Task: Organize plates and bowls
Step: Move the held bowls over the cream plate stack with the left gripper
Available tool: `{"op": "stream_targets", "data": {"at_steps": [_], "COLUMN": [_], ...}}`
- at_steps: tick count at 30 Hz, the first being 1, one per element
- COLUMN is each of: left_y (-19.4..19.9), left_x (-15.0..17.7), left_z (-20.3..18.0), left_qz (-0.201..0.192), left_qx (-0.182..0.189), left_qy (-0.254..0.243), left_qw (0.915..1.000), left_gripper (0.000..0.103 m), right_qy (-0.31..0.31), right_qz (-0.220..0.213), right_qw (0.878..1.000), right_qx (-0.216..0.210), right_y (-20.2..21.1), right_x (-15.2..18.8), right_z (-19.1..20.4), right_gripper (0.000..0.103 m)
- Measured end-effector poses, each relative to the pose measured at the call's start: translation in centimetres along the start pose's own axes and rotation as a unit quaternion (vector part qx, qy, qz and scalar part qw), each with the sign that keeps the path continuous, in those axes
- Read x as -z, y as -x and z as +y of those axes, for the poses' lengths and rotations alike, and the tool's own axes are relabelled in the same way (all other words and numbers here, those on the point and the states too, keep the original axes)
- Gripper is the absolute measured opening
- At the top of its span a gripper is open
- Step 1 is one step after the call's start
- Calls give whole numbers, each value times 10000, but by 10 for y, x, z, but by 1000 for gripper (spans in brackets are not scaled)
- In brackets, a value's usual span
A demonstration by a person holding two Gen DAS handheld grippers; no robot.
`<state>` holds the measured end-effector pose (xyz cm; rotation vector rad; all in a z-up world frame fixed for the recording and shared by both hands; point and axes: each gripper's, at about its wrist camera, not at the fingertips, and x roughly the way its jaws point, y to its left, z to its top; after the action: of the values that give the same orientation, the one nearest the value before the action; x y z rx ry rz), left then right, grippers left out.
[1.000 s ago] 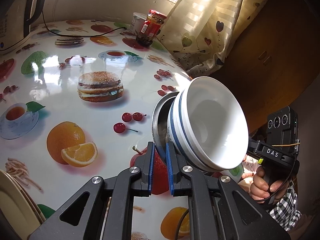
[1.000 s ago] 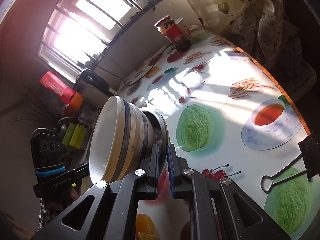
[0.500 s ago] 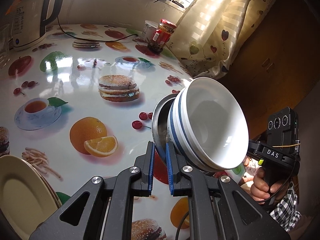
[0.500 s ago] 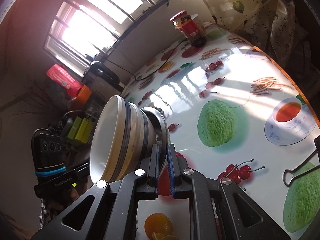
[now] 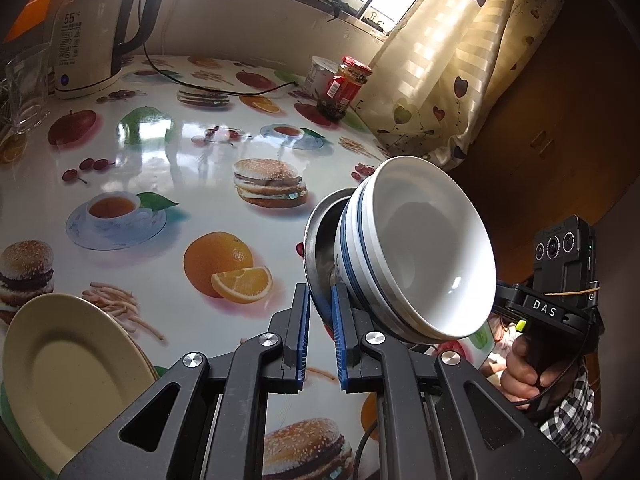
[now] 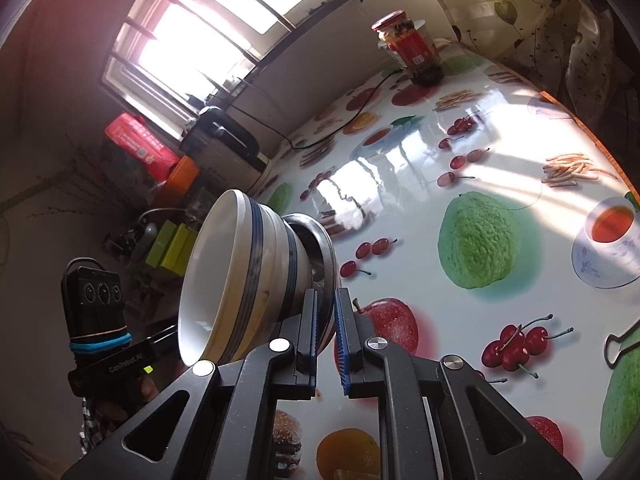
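Above the table [image 5: 168, 152], both tongs [image 5: 319, 300] [image 6: 326, 312] pinch the steel bowl [image 5: 320, 240], half-hidden behind 2 white bowls [image 5: 420, 248].

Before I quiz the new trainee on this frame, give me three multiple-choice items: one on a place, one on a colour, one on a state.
1. Where is the yellow plate in the left wrist view?
A. lower left
B. by the jar
C. under the kettle

2. What colour are the bands on the white bowl?
A. red
B. blue
C. green

3. How is the bowl stack held?
A. flat on the table
B. tipped on its side, the metal bowl rim pinched by both grippers
C. upside down in one hand

Key: 1 A, it fills that corner; 2 B, blue rings circle its wall; 3 B, the left gripper and right gripper each clamp the rim.
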<state>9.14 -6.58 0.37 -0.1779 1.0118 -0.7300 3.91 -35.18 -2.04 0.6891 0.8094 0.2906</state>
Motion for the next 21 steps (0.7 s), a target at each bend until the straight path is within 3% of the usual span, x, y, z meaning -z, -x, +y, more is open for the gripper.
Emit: {"op": "stream_targets", "data": {"at_steps": [21], "left_y": [54], "left_x": [21], "left_z": [36], "left_qz": [-404], "left_qx": [-282], "left_qy": [370], "left_qw": [9981], "left_gripper": [11], "right_qy": [304], "right_qz": [322], "right_qw": [9986], "right_qx": [-288], "right_y": [-34], "right_x": [14], "right_z": [50], "right_gripper": [11]}}
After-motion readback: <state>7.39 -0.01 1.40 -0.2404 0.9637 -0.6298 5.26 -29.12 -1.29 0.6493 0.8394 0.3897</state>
